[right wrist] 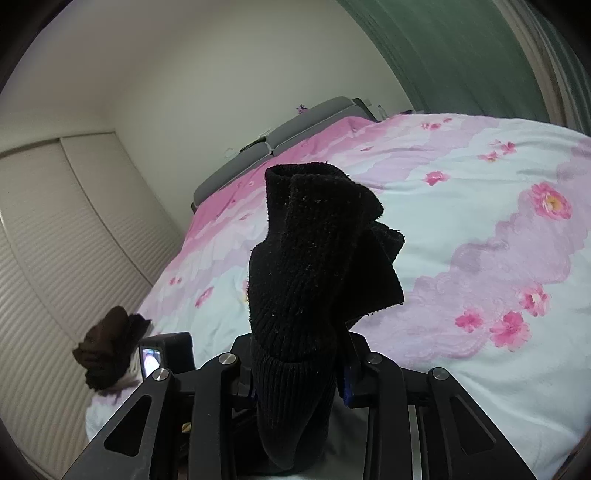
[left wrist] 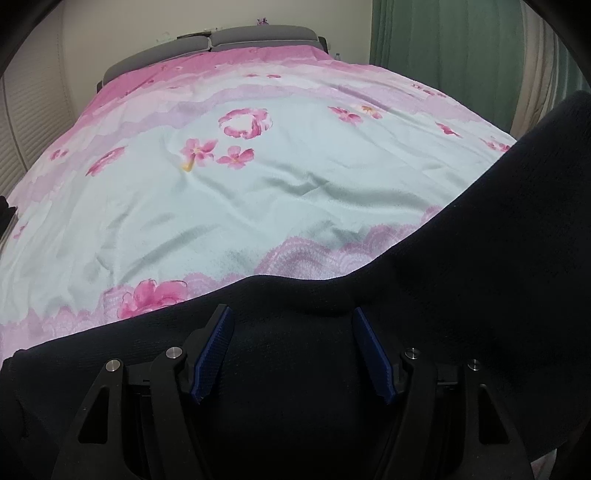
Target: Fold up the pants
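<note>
Here the right claw [right wrist: 295,369] is clamped on a bunched cuff of the black pants [right wrist: 314,251], while the left claw [left wrist: 291,354] gapes wide, fabric between its pads (ungripped). Beyond lies the bed [left wrist: 258,192]; the unheld side could sag and skew the fold.

My left wrist camera sits low at the foot of the bed [left wrist: 258,192], looking along it toward the grey headboard [left wrist: 258,35], with dark pants [left wrist: 461,295] close under the lens. My right wrist camera is raised and tilted, facing the same headboard [right wrist: 306,125]. Both views share the floral cover and green curtain [left wrist: 443,33].
</note>
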Demonstrator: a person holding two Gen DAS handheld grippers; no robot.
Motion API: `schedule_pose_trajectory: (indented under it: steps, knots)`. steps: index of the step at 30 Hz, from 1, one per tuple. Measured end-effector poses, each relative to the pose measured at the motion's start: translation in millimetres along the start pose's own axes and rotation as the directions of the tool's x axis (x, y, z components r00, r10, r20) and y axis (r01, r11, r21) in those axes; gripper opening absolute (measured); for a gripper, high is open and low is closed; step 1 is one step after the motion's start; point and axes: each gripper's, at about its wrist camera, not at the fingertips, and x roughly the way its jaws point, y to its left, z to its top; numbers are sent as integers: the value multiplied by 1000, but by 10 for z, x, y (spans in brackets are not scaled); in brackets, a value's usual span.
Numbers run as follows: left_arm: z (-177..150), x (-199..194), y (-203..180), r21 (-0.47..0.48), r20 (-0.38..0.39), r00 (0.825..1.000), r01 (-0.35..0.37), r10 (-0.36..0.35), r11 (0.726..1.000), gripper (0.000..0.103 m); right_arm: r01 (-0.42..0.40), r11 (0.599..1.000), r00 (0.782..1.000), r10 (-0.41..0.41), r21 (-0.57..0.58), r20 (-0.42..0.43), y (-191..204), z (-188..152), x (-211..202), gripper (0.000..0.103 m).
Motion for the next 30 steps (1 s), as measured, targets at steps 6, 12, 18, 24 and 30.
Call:
schedule_pose_trajectory:
  steps: [6, 12, 18, 24, 30]
  knots:
    - [-57, -346, 98, -44, 48, 999, -1, 3, 999, 66, 14, 996, 1000, -13, -91, 14, 202, 44, -42, 32]
    - [-144, -789, 210, -71, 104, 994, -16, 24, 997, 66, 36, 989, 999, -33, -144, 25, 380, 12, -56, 32]
    - [-234, -1218, 443, -110, 158, 985, -48, 65, 993, 66, 69, 970, 997, -60, -234, 46, 686, -44, -108, 32]
    - [-355, -1673, 867, -173, 199, 969, -115, 149, 978, 66, 157, 914, 987, -129, -374, 99, 1197, -219, -69, 32]
    - [-618, -2095, 1383, -241, 219, 939, -210, 264, 948, 67, 218, 819, 976, -176, -530, 130, 1811, -588, 170, 33]
